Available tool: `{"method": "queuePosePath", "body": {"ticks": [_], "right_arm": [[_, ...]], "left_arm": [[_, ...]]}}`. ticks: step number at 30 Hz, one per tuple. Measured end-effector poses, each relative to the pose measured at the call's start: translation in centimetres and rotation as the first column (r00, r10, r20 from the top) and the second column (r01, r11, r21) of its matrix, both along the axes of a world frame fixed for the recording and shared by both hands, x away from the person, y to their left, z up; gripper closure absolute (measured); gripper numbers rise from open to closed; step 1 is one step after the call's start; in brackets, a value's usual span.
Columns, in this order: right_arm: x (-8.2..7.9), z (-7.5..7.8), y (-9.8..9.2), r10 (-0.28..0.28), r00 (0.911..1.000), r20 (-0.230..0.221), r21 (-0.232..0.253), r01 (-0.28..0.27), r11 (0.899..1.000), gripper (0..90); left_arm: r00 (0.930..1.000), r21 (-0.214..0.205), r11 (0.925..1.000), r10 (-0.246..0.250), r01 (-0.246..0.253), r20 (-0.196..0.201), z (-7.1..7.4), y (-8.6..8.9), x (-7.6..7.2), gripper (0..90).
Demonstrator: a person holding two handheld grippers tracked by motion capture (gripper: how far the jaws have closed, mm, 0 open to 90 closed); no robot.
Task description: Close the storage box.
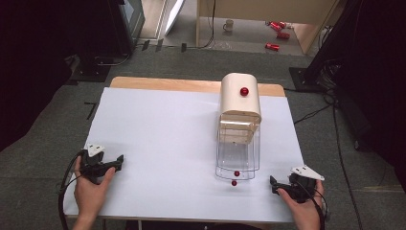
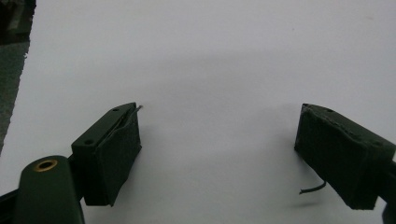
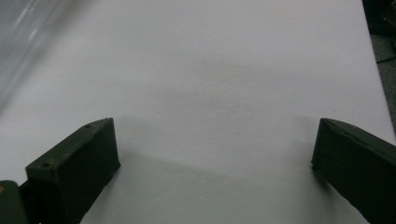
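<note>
A white sheet covers the worktop [image 1: 158,139], whose pale wooden edge [image 1: 163,84] shows along the far side. Grey carpet [image 1: 62,115] surrounds it, with black cables [image 1: 335,124] trailing across the floor on the right. Both far corners lie in deep shadow; dark equipment [image 1: 119,24] stands at the far left. Beyond the carpet the floor turns smooth and light, with a bright reflection [image 1: 173,14] on it. A light wooden piece of furniture [image 1: 268,12] stands at the far side, and near its foot sit a white mug [image 1: 229,25] and several red cans [image 1: 277,33] lying on the floor.
</note>
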State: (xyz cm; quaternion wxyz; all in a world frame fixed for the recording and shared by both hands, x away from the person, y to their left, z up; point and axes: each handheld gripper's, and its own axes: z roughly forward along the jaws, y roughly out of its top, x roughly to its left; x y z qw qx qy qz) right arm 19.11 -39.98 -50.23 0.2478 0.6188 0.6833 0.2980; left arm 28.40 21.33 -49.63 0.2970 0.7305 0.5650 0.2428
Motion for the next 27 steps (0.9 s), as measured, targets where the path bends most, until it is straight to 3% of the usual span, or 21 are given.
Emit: {"method": "queuePosePath", "body": {"ticks": [2, 5, 8, 14, 19, 20, 27], "right_arm": [[-0.2, 0.4, 0.6, 0.001, 0.9999, 0.015, 0.026, -0.001, 1.000, 0.2], [-0.4, 1.1, 1.4, -0.007, 0.9992, 0.038, 0.016, 0.006, 1.000, 1.0], [-1.0, 2.2, 2.6, -0.010, 0.9963, 0.085, 0.014, 0.009, 1.000, 7.9], [-2.1, 4.7, 4.8, 0.025, 0.9909, 0.132, 0.048, -0.032, 0.998, 8.2], [-2.6, 5.5, 6.2, 0.042, 0.9911, 0.127, 0.059, -0.049, 0.997, 8.5], [-2.7, 5.7, 6.9, 0.053, 0.9899, 0.131, 0.062, -0.061, 0.996, 14.4], [-3.3, 6.5, 8.8, 0.068, 0.9864, 0.149, 0.061, -0.078, 0.995, 19.9]], "left_arm": [[1.0000, 0.000, 1.0000, 0.000, 0.000, 0.000, 0.0, 0.0, 0.0, 14.4], [1.0000, 0.000, 1.0000, 0.000, 0.000, 0.000, 0.0, 0.0, 0.0, 14.4], [1.0000, -0.001, 1.0000, 0.000, 0.000, 0.000, 0.0, 0.0, 0.0, 14.4], [1.0000, 0.000, 1.0000, 0.000, 0.000, 0.000, 0.0, 0.0, 0.0, 14.4], [1.0000, 0.000, 1.0000, 0.000, 0.000, -0.001, 0.0, 0.0, 0.0, 14.4], [1.0000, 0.000, 1.0000, 0.000, 0.000, -0.001, 0.0, 0.0, 0.0, 14.4], [1.0000, 0.000, 1.0000, 0.000, 0.000, -0.001, 0.0, 0.0, 0.0, 14.4]]}}
